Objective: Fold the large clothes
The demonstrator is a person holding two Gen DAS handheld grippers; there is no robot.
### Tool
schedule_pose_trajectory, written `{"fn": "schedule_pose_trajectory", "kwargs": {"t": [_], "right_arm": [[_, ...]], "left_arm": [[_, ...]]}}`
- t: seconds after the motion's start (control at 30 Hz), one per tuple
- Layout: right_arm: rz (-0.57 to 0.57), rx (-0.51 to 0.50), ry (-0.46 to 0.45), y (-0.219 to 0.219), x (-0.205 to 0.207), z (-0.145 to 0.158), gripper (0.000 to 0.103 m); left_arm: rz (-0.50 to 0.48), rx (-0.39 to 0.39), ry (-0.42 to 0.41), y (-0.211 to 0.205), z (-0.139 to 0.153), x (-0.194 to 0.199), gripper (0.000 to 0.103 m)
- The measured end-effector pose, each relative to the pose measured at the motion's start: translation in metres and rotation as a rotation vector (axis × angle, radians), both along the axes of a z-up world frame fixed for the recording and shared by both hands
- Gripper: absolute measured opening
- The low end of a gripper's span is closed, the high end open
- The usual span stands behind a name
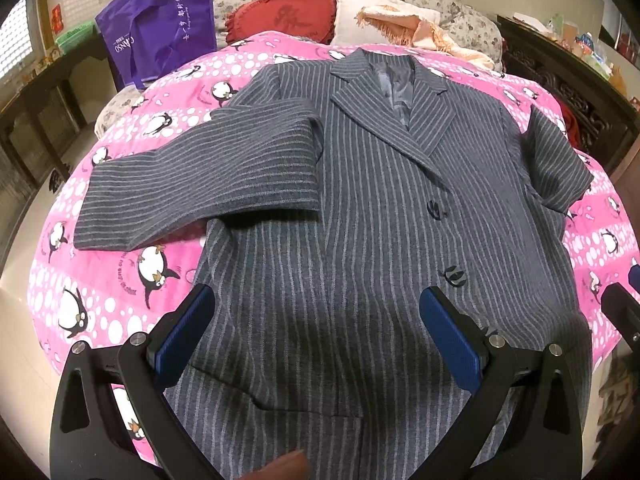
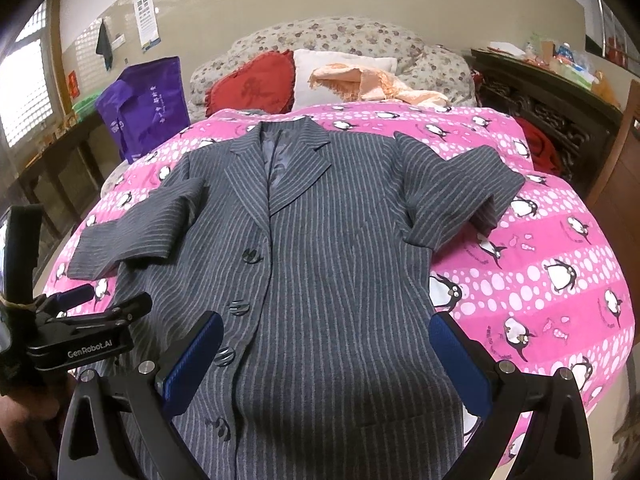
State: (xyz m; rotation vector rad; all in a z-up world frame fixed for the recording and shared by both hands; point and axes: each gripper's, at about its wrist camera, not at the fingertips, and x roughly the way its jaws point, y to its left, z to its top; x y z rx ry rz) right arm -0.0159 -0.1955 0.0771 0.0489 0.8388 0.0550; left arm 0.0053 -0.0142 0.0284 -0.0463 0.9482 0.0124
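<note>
Grey pinstriped coat [image 2: 320, 264] front-up on pink quilt [image 2: 540, 280], sleeves folded inward, both grippers' fingers spread, empty

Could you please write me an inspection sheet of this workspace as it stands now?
Surface: bed under a pink penguin blanket.
Job's things: grey pinstriped jacket lies face up, buttoned, collar toward the pillows; both sleeves bent across at the sides.
Clutter: purple bag, red heart cushion, white pillow, peach scarf at the head.
Grippers: left gripper and right gripper both open above the jacket's lower half, holding nothing.
Cables: nothing seen.
Surroundings: dark carved cabinet, eye chart on the wall.
</note>
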Motion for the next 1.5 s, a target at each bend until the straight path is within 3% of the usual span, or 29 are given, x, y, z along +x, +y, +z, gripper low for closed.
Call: {"fn": "schedule_pose_trajectory", "kwargs": {"t": [1.0,1.17,1.37,1.5], "right_arm": [[0.009,-0.005,0.048,-0.003,0.023,-0.025,0.102],[0.015,-0.035,0.049,-0.003,0.042,-0.042,0.102],[0.063,-0.096,0.006,-0.002,0.067,-0.084,0.102],[0.061,-0.072,0.045,-0.005,0.073,-0.106,0.102]], "left_arm": [[0.009,0.025,0.058,-0.004,-0.024,0.014,0.103],[0.013,0.044,0.068,-0.006,-0.037,0.024,0.103],[0.000,0.090,0.005,-0.005,-0.063,0.052,0.103],[0.009,0.007,-0.022,0.007,-0.072,0.055,0.103]]}}
